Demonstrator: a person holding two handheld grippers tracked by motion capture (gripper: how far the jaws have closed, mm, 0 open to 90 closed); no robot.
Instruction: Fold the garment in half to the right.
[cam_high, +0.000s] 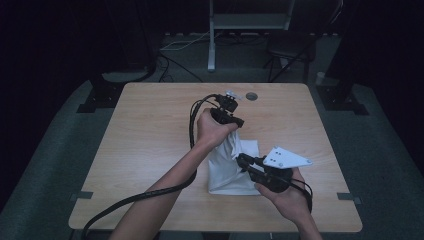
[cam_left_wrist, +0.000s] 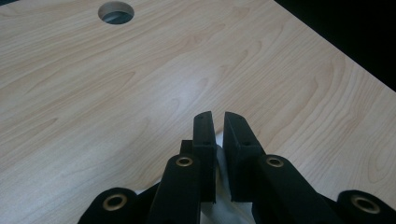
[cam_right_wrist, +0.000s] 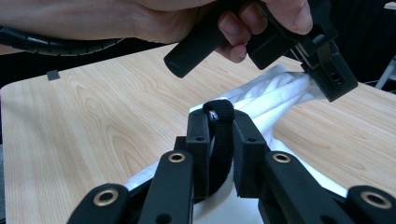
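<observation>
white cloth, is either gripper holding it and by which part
Yes. The left gripper is shut on the white cloth at its gathered upper end, lifted above the table. The right gripper is shut on a black band beside the cloth.

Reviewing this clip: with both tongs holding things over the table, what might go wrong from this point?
1. The left tongs pinch only the bunched tip of the white fabric cloth, lifted off the light wooden table; a tug may slip it free.
2. The right tongs clamp a black elastic band against the cloth; if it snaps loose, the gather would likely fall open.
3. The left tongs' black cable trails off the table edge and could snag.
</observation>
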